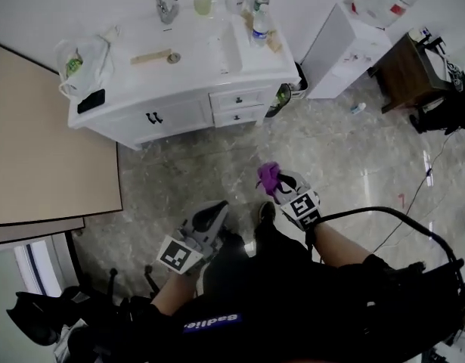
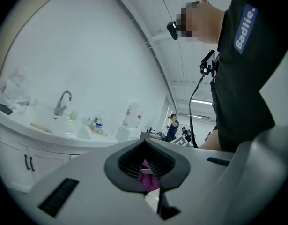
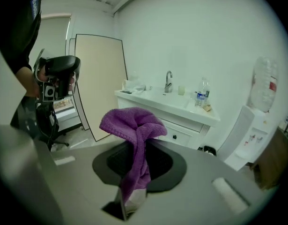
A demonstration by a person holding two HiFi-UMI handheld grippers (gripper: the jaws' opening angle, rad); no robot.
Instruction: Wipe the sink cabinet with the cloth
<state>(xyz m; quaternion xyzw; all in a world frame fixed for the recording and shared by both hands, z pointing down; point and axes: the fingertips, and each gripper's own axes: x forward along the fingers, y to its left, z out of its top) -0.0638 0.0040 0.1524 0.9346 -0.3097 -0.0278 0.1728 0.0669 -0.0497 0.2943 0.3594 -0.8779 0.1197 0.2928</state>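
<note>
Hanging well short of the sink cabinet (image 1: 179, 113), the purple cloth (image 1: 268, 175) is pinched between the closed jaws of the right gripper (image 1: 280, 184). The left gripper (image 1: 211, 216) has its jaws together, empty. On the cabinet's left end, a plastic bag (image 1: 87, 65) holds something green.

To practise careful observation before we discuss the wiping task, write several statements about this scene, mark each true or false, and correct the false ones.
1. The right gripper has its jaws shut on a purple cloth. True.
2. The cloth is pressed against the sink cabinet. False: it is held away from the cabinet, above the floor.
3. A water bottle stands on the cabinet top. True.
4. The cabinet's two drawers are pulled open. False: both sit flush and shut.
</note>
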